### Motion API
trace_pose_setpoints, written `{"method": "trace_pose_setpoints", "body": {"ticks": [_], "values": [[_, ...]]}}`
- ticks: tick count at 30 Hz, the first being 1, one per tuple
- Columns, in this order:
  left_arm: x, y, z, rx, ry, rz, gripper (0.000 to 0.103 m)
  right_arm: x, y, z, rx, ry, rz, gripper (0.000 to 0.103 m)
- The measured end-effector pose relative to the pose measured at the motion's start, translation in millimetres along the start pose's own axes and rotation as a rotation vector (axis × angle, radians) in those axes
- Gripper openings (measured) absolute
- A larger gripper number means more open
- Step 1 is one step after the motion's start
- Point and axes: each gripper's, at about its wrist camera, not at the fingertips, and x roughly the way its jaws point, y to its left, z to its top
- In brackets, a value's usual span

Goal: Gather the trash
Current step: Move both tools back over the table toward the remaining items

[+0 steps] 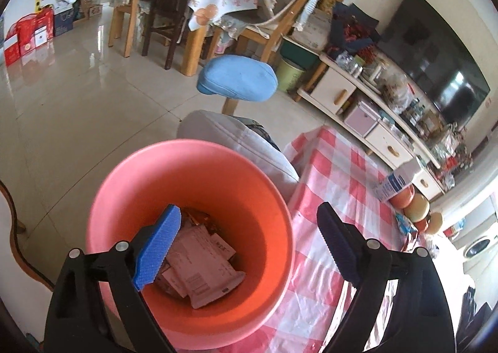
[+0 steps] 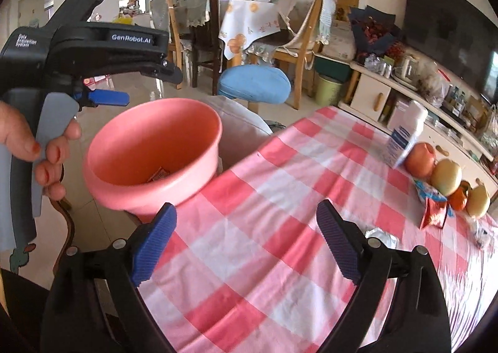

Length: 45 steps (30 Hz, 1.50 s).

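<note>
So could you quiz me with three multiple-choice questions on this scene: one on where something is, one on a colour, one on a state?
1. Where is the pink bin?
A. at the table's edge
B. on the TV stand
C. under a chair

2. What colours is the tablecloth?
A. green and yellow
B. pink and white
C. plain blue

3. How is the right gripper?
A. shut on an apple
B. shut on a wrapper
C. open, empty

Answers: 1 A, the bin stands beside the table edge; 2 B, pink-and-white checks show; 3 C, only cloth shows between its spread fingers.
</note>
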Motion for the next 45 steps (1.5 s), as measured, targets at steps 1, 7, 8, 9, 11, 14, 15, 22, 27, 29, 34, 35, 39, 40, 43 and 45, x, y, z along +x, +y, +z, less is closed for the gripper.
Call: {"method": "trace_pose_setpoints", "body": {"ticks": [1,7,8,9,11,14,15,22,27,29,34,35,39,40,43,45], "values": [[1,-6,-1,0.012,0.005,0.0,0.089,-1,-1,-2,0.002,0.002,-0.002,0.092],[5,-30,-5,0.081,0.021,0.003,0.089,-13,-18,-18,0.02,0.005,-0.018,0.092],[6,-35,-6,0.093,0.024,0.002,0.089,-14,-20,-20,0.022,0.004,-0.021,0.092],[7,-38,-7,0.102,0.027,0.0,0.089,-17,-22,-22,0.025,0.002,-0.024,0.092],[9,-46,-8,0.117,0.031,-0.006,0.089,-21,-31,-27,0.04,0.002,-0.029,0.092],[10,-59,-10,0.141,0.036,-0.014,0.089,-28,-42,-35,0.059,-0.004,-0.037,0.092],[11,-65,-11,0.154,0.037,-0.019,0.089,-30,-46,-37,0.063,-0.004,-0.042,0.092],[14,-104,-21,0.232,0.048,-0.062,0.089,-42,-74,-54,0.098,-0.003,-0.063,0.092],[17,-137,-31,0.3,0.063,-0.091,0.089,-50,-98,-64,0.139,-0.014,-0.072,0.092],[18,-149,-35,0.328,0.071,-0.103,0.089,-54,-107,-68,0.152,-0.017,-0.079,0.092],[26,-181,-50,0.404,0.094,-0.11,0.089,-63,-134,-80,0.196,-0.024,-0.098,0.092],[28,-186,-53,0.42,0.1,-0.112,0.089,-65,-142,-83,0.21,-0.027,-0.103,0.092],[35,-210,-63,0.47,0.129,-0.142,0.089,-74,-174,-92,0.275,-0.04,-0.123,0.093],[36,-219,-68,0.493,0.135,-0.147,0.089,-77,-184,-95,0.294,-0.044,-0.13,0.093],[41,-239,-76,0.535,0.145,-0.165,0.089,-84,-211,-102,0.348,-0.055,-0.155,0.093],[45,-255,-83,0.559,0.152,-0.183,0.089,-90,-238,-109,0.402,-0.061,-0.188,0.093]]}}
